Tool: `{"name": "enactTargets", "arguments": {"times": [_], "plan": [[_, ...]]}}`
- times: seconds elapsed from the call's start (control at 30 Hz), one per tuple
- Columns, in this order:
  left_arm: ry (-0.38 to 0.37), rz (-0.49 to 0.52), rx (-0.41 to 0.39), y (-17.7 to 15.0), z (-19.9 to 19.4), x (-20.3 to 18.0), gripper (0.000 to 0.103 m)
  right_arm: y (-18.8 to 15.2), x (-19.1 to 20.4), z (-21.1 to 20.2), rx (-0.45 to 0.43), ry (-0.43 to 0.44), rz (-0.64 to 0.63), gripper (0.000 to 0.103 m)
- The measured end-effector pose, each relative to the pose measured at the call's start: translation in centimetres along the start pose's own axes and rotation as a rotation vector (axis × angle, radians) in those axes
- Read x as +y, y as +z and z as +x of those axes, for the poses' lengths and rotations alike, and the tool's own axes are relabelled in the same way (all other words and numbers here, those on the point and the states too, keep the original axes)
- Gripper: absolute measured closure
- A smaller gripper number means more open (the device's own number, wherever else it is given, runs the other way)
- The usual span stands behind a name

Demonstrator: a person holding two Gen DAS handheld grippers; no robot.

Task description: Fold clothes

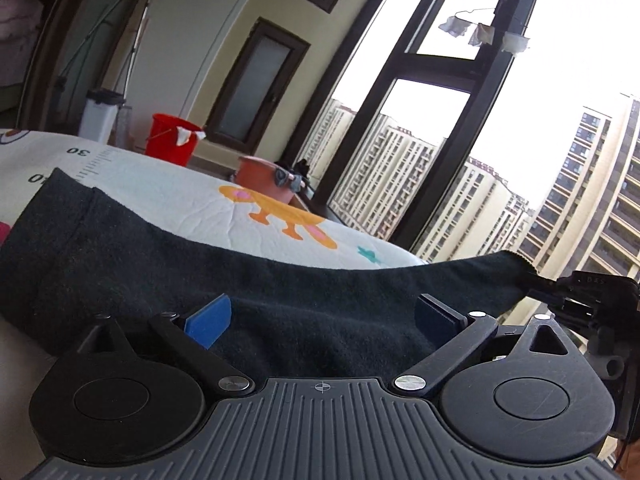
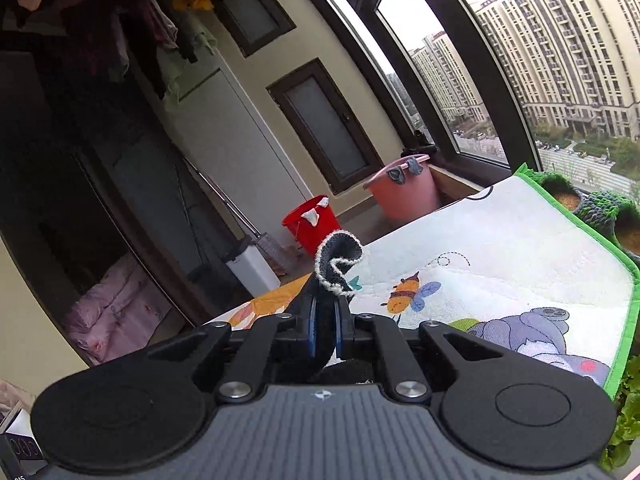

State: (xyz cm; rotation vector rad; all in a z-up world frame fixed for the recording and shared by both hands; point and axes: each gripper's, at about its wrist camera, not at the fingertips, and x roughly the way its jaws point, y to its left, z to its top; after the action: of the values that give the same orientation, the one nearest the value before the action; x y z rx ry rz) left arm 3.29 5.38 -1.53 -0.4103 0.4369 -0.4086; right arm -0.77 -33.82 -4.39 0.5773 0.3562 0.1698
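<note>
A dark knit garment (image 1: 168, 264) lies stretched over a white play mat (image 1: 180, 200) printed with cartoon animals. My left gripper (image 1: 320, 316) is open, its blue pads wide apart with the dark cloth lying between them. My right gripper (image 2: 325, 330) is shut on a corner of the dark garment (image 2: 338, 264), whose white-stitched edge curls up above the blue pads. In the left wrist view the right gripper (image 1: 576, 292) shows at the right edge, holding the cloth's far corner lifted off the mat.
A red bucket (image 1: 172, 138) and a pink tub (image 1: 268, 178) stand on the floor beyond the mat, near a tall window. The mat's green edge (image 2: 600, 224) borders potted plants (image 2: 604, 204). Clothes hang overhead (image 2: 132, 8). A white bin (image 2: 250, 268) stands left.
</note>
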Motion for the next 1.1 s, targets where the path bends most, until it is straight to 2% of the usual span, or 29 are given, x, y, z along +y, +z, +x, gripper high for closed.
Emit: {"name": "enactTargets", "arguments": {"times": [0.03,0.2,0.3,0.37,0.4,0.53,0.6,0.63,0.67,0.8,0.87,0.93,1.03,1.07,1.1], "plan": [[-0.001,-0.014,0.001,0.0,-0.1,0.3,0.002,-0.2,-0.2,-0.5,0.0,-0.014,0.003,0.094],[-0.002,-0.023,0.017,0.1,-0.1,0.8,0.0,-2.2,-3.9,-1.4,-0.007,-0.23,0.045,0.087],[-0.004,-0.026,0.02,0.0,-0.3,1.0,0.0,-2.5,-5.0,-1.4,0.002,-0.215,0.106,0.079],[-0.006,-0.031,0.02,-0.1,-0.5,1.1,0.0,-2.6,-5.3,-1.3,0.007,-0.199,0.131,0.069],[-0.008,-0.034,0.02,-0.2,-0.5,1.1,0.0,-2.8,-5.4,-1.2,0.011,-0.19,0.141,0.06],[-0.008,-0.042,0.025,-0.2,-0.6,1.2,0.0,-3.5,-4.6,0.3,0.037,-0.174,0.102,0.047],[-0.009,-0.045,0.028,-0.2,-0.6,1.2,0.0,-3.8,-4.2,2.1,0.072,-0.19,0.07,0.048],[-0.01,-0.048,0.028,-0.2,-0.6,1.3,0.0,-3.9,-4.1,2.7,0.083,-0.194,0.06,0.068],[-0.012,-0.051,0.026,-0.2,-0.6,1.4,0.0,-3.8,-3.6,2.7,0.072,-0.184,0.044,0.083],[-0.016,-0.061,0.025,-0.3,-0.7,1.6,0.0,-2.9,-1.6,1.3,-0.015,-0.126,-0.041,0.096],[-0.016,-0.062,0.025,-0.3,-0.6,1.6,0.0,-2.3,-0.9,0.4,-0.059,-0.122,-0.092,0.096],[-0.016,-0.063,0.025,-0.3,-0.6,1.6,0.0,-1.8,-1.2,0.2,-0.072,-0.165,-0.116,0.096],[-0.017,-0.064,0.024,-0.3,-0.6,1.6,0.0,-1.8,-3.8,0.8,0.004,-0.205,0.009,0.092],[-0.017,-0.065,0.024,-0.3,-0.6,1.6,0.0,-2.2,-4.6,0.8,0.025,-0.192,0.057,0.089],[-0.017,-0.065,0.024,-0.3,-0.6,1.6,0.0,-2.6,-5.0,0.8,0.039,-0.184,0.083,0.079]]}}
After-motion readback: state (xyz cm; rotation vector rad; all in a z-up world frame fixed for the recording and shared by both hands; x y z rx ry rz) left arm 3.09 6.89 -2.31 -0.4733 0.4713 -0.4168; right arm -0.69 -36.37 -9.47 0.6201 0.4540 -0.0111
